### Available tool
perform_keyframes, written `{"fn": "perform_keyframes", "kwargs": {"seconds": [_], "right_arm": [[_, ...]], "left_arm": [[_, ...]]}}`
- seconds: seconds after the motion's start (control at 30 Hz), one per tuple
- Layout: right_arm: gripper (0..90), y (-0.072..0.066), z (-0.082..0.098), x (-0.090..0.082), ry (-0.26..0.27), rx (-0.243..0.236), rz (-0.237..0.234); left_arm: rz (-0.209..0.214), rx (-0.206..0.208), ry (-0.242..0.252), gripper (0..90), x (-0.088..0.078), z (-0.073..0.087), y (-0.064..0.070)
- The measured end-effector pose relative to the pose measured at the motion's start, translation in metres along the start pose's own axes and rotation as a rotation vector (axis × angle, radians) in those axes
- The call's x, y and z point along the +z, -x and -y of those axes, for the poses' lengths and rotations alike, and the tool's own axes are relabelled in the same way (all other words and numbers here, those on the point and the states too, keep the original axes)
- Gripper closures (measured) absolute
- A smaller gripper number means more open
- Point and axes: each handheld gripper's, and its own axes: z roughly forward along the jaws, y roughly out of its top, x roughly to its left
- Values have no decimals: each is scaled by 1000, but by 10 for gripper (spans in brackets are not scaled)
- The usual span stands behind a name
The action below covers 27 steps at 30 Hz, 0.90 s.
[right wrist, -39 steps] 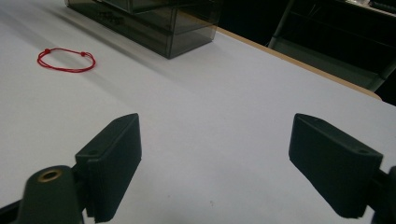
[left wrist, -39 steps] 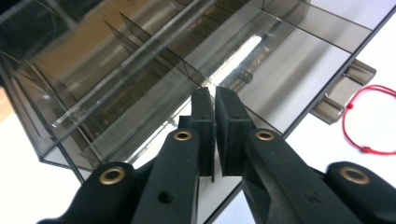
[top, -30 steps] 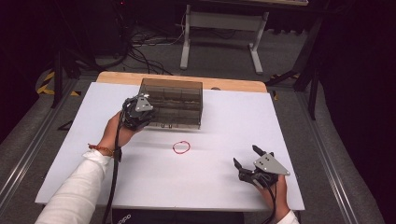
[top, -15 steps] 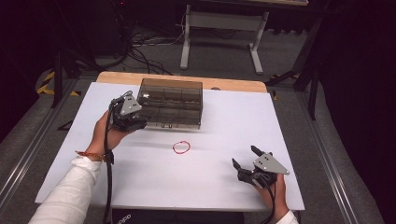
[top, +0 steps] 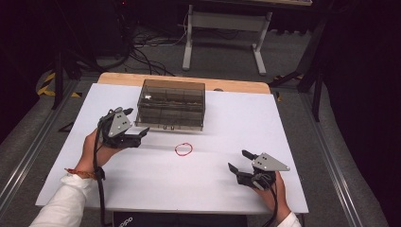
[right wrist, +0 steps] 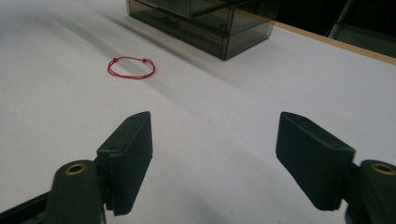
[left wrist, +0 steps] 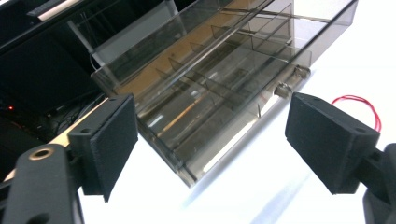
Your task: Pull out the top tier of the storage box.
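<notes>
Figure. High view: a smoky transparent compartment box (top: 171, 104) stood in the upper centre of the frame on the white table (top: 302, 142), with a red string loop (top: 184, 149) lying flat just below it, apart from the box and from both tools. The left gripper (top: 134, 128), at centre left, hung just beside the box's near left corner; its jaws had just been opening and stood wide with nothing between them. The right gripper (top: 239, 161), at lower right, rested well apart from the loop; its jaws had just been closing a little but remained wide and empty.

Orientation. The box's long axis ran left to right across the frame; its front face with two small knobs (left wrist: 290, 80) pointed toward the bottom of the frame. In the left gripper view the same axis ran diagonally, from lower left to upper right. The loop, a slightly flattened ring, had its longer span roughly left to right, with two small knots (right wrist: 129, 59) on its far side in the right gripper view.

Risks, as judged. The loop was thin and limp: jaws closing over it might pinch the table instead, or push it aside. The knobs were small, so a pad could slip off one. The light box might slide if pulled without bracing.
</notes>
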Motion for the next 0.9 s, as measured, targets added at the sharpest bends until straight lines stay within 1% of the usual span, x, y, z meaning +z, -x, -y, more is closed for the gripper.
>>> {"fn": "perform_keyframes", "kwargs": {"seconds": [0.03, 0.07, 0.13, 0.17, 0.23, 0.3, 0.37, 0.43, 0.47, 0.53, 0.6, 0.67, 0.73, 0.77, 0.8, 0.83, 0.9], "right_arm": [[282, 0, -1, 1, 2, 0, -5], [295, 0, -1, 2, 0, -3, -10], [332, 0, -3, 5, -13, -20, -42], [340, -1, -4, 7, -19, -27, -52], [393, -3, -5, 9, -31, -46, -82], [409, -5, -7, 12, -37, -57, -100], [411, -8, -10, 16, -48, -70, -120], [383, -10, -12, 21, -50, -68, -121], [362, -11, -13, 23, -54, -61, -120], [356, -13, -16, 29, -55, -49, -118], [357, -14, -20, 37, -63, -37, -134], [356, -17, -24, 45, -69, -26, -125], [357, -21, -27, 55, -86, -24, -129], [365, -24, -28, 60, -94, -34, -139], [392, -27, -30, 65, -106, -46, -149], [426, -29, -31, 70, -117, -67, -167], [492, -35, -35, 80, -131, -111, -204]], "left_arm": [[-5, -6, -8, 153, -1, 3, 1], [-1, -17, -9, 132, -2, 7, 1], [22, -45, -8, 114, -4, 17, 2], [23, -47, -7, 105, -5, 22, 4], [33, -50, -9, 77, -7, 32, 7], [41, -49, -9, 52, -10, 42, 9], [46, -63, -3, 48, -15, 51, 11], [44, -84, -1, 51, -20, 59, 13], [42, -87, 0, 53, -22, 63, 15], [42, -102, -8, 59, -25, 71, 20], [48, -98, -27, 60, -28, 77, 23], [52, -99, -38, 63, -32, 82, 26], [53, -104, -46, 65, -35, 87, 29], [52, -102, -47, 65, -37, 88, 30], [60, -103, -50, 66, -39, 89, 30], [62, -96, -52, 68, -39, 90, 31], [50, -87, -61, 70, -40, 91, 30]]}}
